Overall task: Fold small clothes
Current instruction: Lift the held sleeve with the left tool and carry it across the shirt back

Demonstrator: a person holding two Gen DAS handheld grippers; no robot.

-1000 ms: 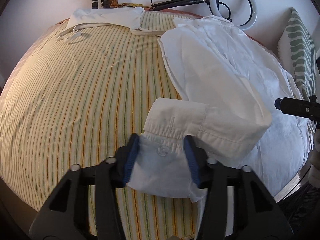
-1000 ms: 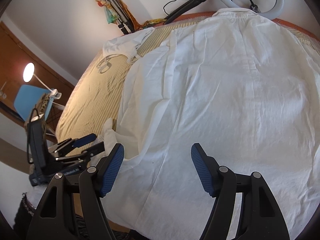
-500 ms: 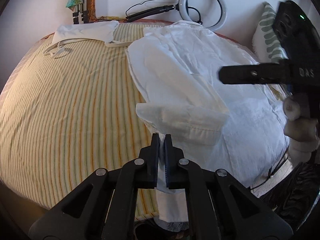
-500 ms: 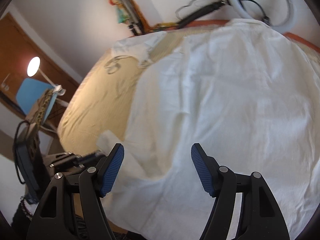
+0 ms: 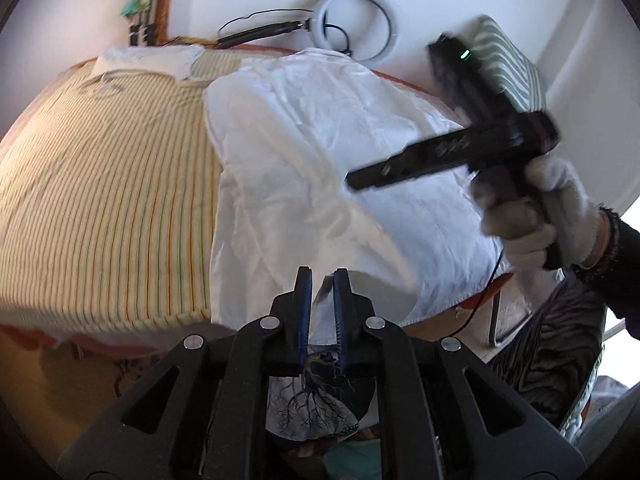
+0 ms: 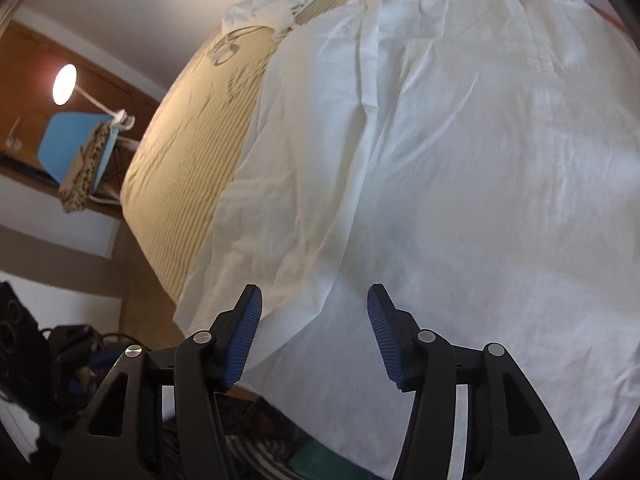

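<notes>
A white long-sleeved shirt (image 5: 320, 152) lies spread on a bed with a yellow striped sheet (image 5: 100, 184). My left gripper (image 5: 322, 276) is shut on the shirt's sleeve cuff (image 5: 324, 312) and holds it past the bed's near edge. My right gripper (image 6: 314, 304) is open and empty, hovering above the shirt's body (image 6: 460, 184) near its lower hem. The right gripper also shows in the left wrist view (image 5: 354, 180), held in a gloved hand over the shirt.
A second white garment (image 5: 148, 60) lies at the far left corner of the bed. A ring light (image 5: 356, 28) leans on the back wall. A green patterned pillow (image 5: 508, 64) is at the right. A blue chair (image 6: 76, 148) and lamp (image 6: 64, 84) stand left of the bed.
My left gripper closed on the sleeve cuff and pulled it back toward the bed's near edge, drawing the sleeve out. My right gripper stayed open and rose over the shirt.
</notes>
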